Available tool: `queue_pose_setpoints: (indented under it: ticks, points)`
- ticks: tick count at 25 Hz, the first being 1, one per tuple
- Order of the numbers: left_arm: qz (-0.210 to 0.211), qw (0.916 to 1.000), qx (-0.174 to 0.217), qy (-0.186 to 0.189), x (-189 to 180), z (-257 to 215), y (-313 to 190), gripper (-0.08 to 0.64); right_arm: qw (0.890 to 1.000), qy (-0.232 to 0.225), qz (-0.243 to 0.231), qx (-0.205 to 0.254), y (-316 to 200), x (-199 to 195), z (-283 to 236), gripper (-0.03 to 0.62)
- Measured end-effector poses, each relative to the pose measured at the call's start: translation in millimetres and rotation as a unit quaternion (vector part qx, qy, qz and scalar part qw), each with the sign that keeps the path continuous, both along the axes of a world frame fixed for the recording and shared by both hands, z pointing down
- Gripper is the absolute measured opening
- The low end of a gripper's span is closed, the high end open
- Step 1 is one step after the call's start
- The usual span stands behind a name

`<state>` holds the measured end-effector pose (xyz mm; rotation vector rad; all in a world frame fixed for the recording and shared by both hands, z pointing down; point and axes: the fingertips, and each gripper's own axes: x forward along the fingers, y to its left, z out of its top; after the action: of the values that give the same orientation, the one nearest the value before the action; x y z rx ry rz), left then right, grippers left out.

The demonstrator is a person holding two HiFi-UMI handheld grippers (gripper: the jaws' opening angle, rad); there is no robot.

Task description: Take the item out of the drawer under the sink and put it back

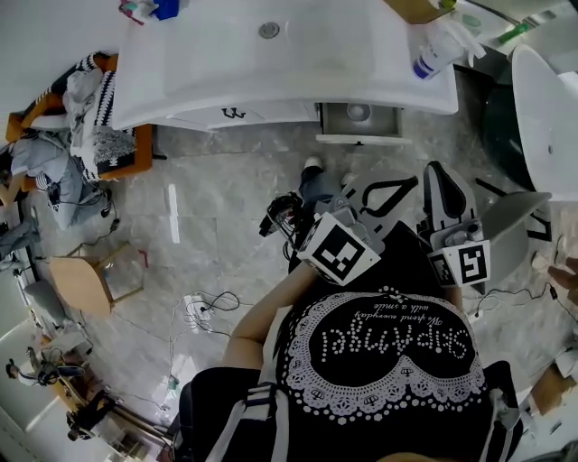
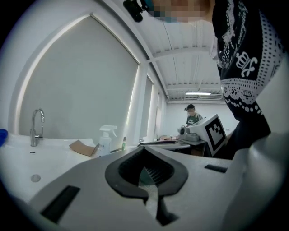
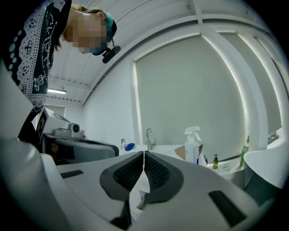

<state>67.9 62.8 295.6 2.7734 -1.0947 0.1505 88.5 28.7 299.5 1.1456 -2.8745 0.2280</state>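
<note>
A smooth white desk (image 1: 181, 81) with a shallow moulded sink (image 1: 268, 30) runs along the top of the head view. Under its right half, a grey drawer (image 1: 361, 139) with a flat white front stands pulled out. The task's thing, a small round pale item (image 1: 358, 112), lies inside the drawer, too small to make out further. At the desk's right end, a white plastic spray bottle (image 1: 433, 54) with a blue band stands next to a folded piece of brown cardboard (image 1: 417, 9) at the back right corner. A curved chrome tap (image 3: 149, 135) rises behind the basin. Below the desk is a floor (image 1: 217, 198) of glossy grey marbled tiles. The left gripper (image 1: 397, 189), of matte grey-white plastic, carries a cube with black-and-white square markers. It is held above the floor in front of the drawer and well apart from it. Its ribbed black fingers (image 2: 159, 173) meet at the tips, and nothing is clamped between them. The right gripper (image 1: 440, 180) is just beside it, to the right. Its ribbed fingers (image 3: 158, 173) are pressed together along a thin seam and are empty as well. The person wears a black top (image 1: 388, 361) printed with white lace-like scallops.
</note>
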Motion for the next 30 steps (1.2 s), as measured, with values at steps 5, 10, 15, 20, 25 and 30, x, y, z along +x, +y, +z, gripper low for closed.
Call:
queue_pose_setpoints:
  ticks: [5,10,15,20,25,30]
  points:
    - [0.070,0.9974,-0.021,-0.002,17.4,7.9,12.8,0.003,1.000,0.004,-0.006,-0.007,6.5,-8.4,2.3,0.020]
    - [0.049,0.9985,-0.019,0.013,6.7,5.7,11.7,0.003,1.000,0.002,-0.006,-0.001,8.6,-10.5,1.0,0.020]
    - [0.038,0.9991,-0.008,0.015,0.6,3.2,10.4,0.003,1.000,-0.006,0.003,0.013,6.2,-9.8,-3.9,0.020]
    - [-0.007,0.9994,0.032,-0.009,-26.9,-10.1,9.2,0.003,0.997,0.059,-0.028,0.032,4.2,-20.7,8.2,0.020]
    - [-0.119,0.9904,0.018,0.068,-69.5,-18.2,4.2,0.003,0.956,0.263,-0.106,0.077,-6.9,-35.9,59.1,0.020]
    - [-0.195,0.9730,-0.030,0.120,-104.4,-12.6,1.6,0.003,0.938,0.305,-0.155,0.057,-27.5,-61.4,100.0,0.021]
